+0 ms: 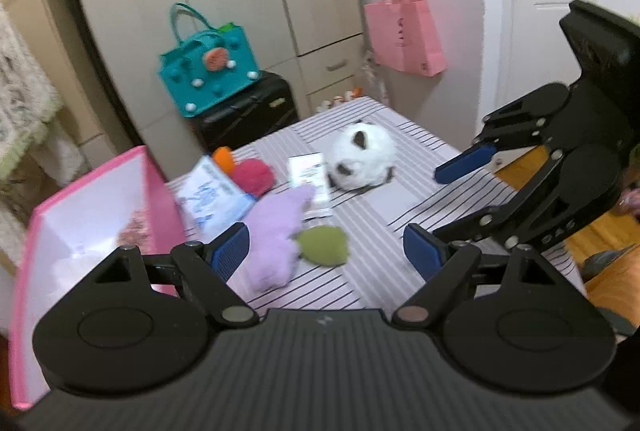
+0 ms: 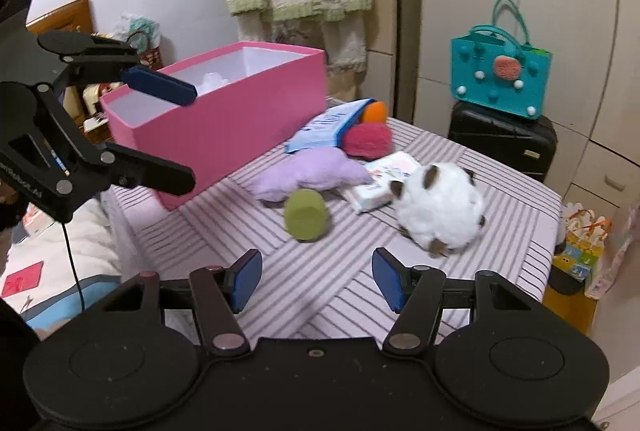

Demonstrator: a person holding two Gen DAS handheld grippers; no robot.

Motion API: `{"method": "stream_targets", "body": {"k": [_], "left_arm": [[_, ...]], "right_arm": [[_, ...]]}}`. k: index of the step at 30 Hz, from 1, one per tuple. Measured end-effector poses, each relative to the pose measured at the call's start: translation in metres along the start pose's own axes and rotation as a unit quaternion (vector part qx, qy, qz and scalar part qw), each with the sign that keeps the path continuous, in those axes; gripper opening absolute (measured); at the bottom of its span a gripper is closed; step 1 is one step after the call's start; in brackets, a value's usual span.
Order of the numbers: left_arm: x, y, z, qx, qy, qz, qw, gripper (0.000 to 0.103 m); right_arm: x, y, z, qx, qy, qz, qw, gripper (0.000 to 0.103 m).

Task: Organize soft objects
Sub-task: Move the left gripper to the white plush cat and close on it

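Both hand-held grippers, left (image 1: 326, 249) and right (image 2: 317, 277), spread wide, holding nothing, above striped table (image 2: 516, 207). Soft toys there: purple plush (image 2: 316, 171) touching green one (image 2: 306, 215), white plush (image 2: 440, 207) near; pink box (image 2: 224, 119) beside.

My left tongs (image 1: 326, 251) hang spread wide over the striped desk (image 1: 400, 191), holding nothing. Between the pads lie a purple plush (image 1: 276, 231) and a green one (image 1: 324, 245), touching. The pink box (image 1: 80, 231) stands open at the left. Farther off sits the white plush (image 1: 362, 159). My right tongs (image 1: 432, 207) gape at the right.
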State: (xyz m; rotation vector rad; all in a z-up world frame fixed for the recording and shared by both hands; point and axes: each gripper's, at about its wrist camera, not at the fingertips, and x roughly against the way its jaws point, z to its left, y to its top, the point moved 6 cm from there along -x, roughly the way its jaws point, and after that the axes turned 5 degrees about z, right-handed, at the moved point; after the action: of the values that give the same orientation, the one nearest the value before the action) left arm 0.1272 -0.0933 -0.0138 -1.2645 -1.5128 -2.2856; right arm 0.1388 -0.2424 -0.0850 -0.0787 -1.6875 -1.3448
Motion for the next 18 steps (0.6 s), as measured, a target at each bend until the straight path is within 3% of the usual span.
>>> {"method": "stream_targets", "body": {"k": [6, 18], "left_arm": [[-0.039, 0.016, -0.014, 0.011, -0.035, -0.011, 0.9993, 0.084], [-0.109, 0.048, -0.021, 0.027, -0.031, -0.018, 0.9990, 0.084]], "right_arm": [[-0.012, -0.009, -0.029, -0.008, -0.026, -0.022, 0.999, 0.069], [-0.050, -0.012, -0.084, -0.038, -0.038, -0.035, 0.998, 0.072]]}}
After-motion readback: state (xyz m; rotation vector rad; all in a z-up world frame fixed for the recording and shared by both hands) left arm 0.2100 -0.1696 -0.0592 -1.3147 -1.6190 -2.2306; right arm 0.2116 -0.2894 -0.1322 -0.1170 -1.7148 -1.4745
